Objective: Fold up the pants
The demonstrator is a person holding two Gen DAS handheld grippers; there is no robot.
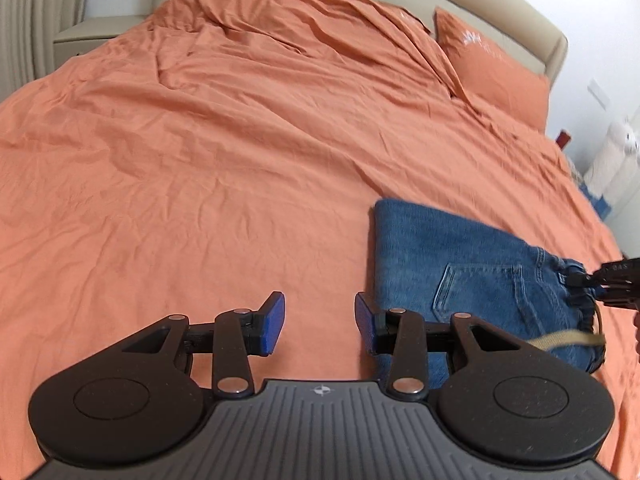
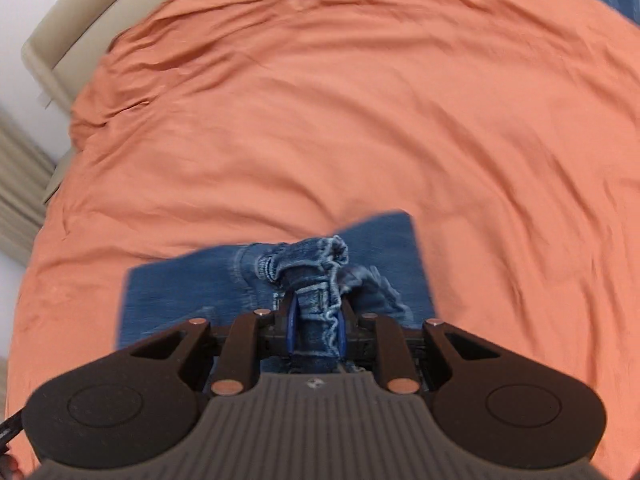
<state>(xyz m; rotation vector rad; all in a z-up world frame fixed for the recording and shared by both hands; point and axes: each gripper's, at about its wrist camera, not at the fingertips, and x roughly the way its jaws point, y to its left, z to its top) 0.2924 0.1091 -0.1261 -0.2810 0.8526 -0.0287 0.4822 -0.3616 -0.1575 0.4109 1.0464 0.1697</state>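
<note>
Blue denim pants [image 1: 452,264] lie folded into a compact block on the orange bed sheet [image 1: 200,160], back pocket up. My left gripper [image 1: 320,322] hovers open just left of the pants' near corner, with nothing between its blue pads. My right gripper [image 2: 316,320] is shut on a bunched frayed hem of the pants [image 2: 312,264], lifted above the folded part [image 2: 180,292]. In the left wrist view the right gripper [image 1: 588,280] shows at the right edge, clamped on the fabric by the waistband.
An orange pillow [image 1: 492,68] rests at the beige headboard [image 1: 520,12], and rumpled bedding [image 1: 280,12] lies at the far end. A nightstand [image 1: 96,32] stands at far left. A tan strap [image 1: 568,338] hangs near the right gripper.
</note>
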